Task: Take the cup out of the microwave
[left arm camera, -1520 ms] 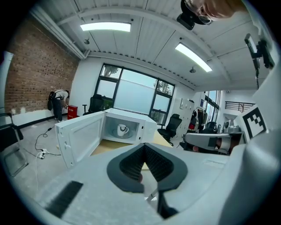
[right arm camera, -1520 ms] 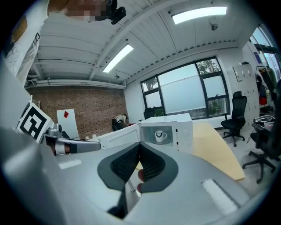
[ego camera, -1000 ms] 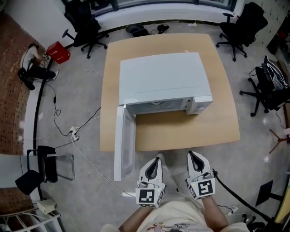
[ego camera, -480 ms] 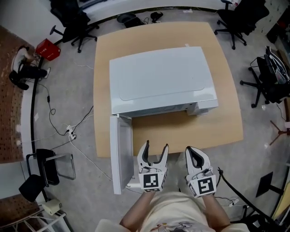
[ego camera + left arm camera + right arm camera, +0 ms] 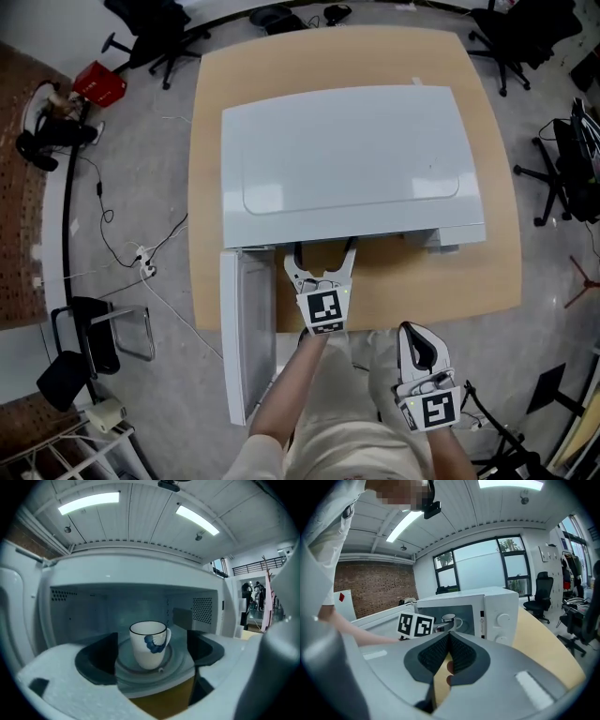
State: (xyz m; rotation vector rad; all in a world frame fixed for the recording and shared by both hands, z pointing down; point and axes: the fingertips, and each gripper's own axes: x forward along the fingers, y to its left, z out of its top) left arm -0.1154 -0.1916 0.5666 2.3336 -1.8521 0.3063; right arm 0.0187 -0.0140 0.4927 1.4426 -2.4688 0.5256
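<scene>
A white cup (image 5: 149,644) with a blue mark stands upright on the glass turntable (image 5: 123,660) inside the white microwave (image 5: 347,159). The microwave's door (image 5: 247,328) hangs open at the left. My left gripper (image 5: 324,255) is at the mouth of the cavity with its jaws opening. Nothing is between them, and the cup stands a little ahead of the tips. In the left gripper view the gripper (image 5: 152,667) frames the cup. My right gripper (image 5: 417,336) is shut and empty, back off the table's front edge. From the right gripper view (image 5: 449,656) the cup (image 5: 449,619) shows through the open front.
The microwave sits on a wooden table (image 5: 487,253). The open door juts out past the table's front edge at the left. Office chairs (image 5: 155,28) stand round the far side, with cables (image 5: 141,253) and a red box (image 5: 98,86) on the floor at the left.
My left gripper went forward from beside the right one to the microwave's opening, and its jaws spread from shut to wide. The right gripper stayed shut and drew back a little.
</scene>
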